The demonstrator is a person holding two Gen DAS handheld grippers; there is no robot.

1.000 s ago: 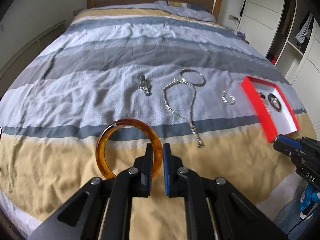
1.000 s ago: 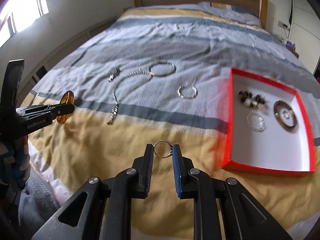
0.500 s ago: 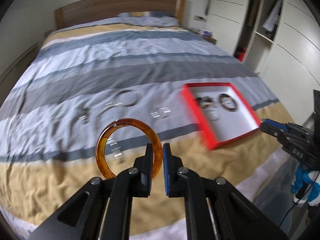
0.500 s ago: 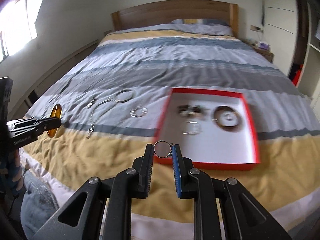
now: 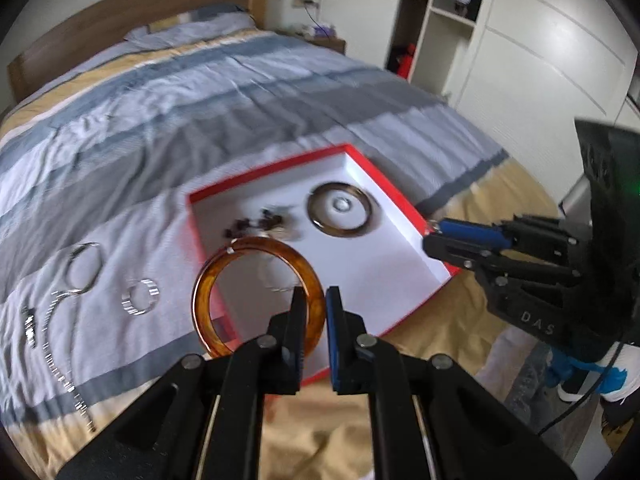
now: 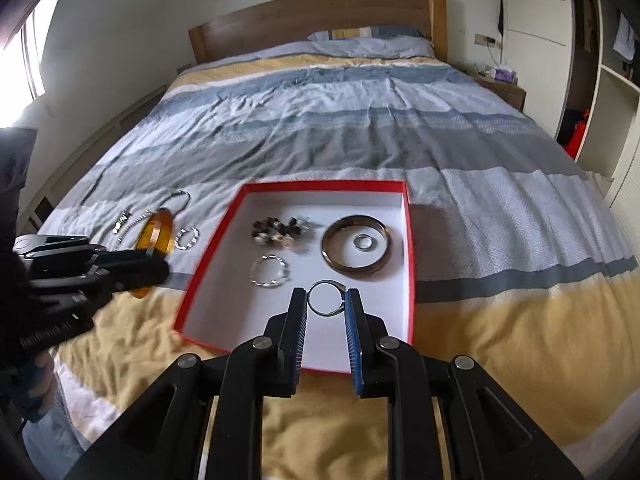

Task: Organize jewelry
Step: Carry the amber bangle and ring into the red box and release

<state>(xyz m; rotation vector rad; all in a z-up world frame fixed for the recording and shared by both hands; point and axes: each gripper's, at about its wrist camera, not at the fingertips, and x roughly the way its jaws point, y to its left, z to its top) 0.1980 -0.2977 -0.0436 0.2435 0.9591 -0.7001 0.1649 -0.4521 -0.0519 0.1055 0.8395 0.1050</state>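
Note:
My left gripper (image 5: 314,300) is shut on an amber bangle (image 5: 224,276) and holds it in the air over the near left corner of a red box with a white inside (image 5: 384,280). My right gripper (image 6: 326,300) is shut on a small silver ring (image 6: 325,299) above the box's near part (image 6: 224,300). The box holds a dark bangle (image 6: 356,246), a small ring (image 6: 363,242), a beaded bracelet (image 6: 276,232) and a silver bracelet (image 6: 269,271). The left gripper with the amber bangle (image 6: 154,232) shows at the left of the right wrist view.
Loose jewelry lies on the striped bedspread left of the box: a silver ring band (image 5: 140,298), a thin bangle (image 5: 84,268), a chain (image 5: 60,356). A wardrobe (image 5: 520,40) stands right of the bed, a nightstand (image 6: 500,84) by the headboard.
Both grippers have swung to the right and closer to the red box, each keeping its piece. The box now lies directly under both.

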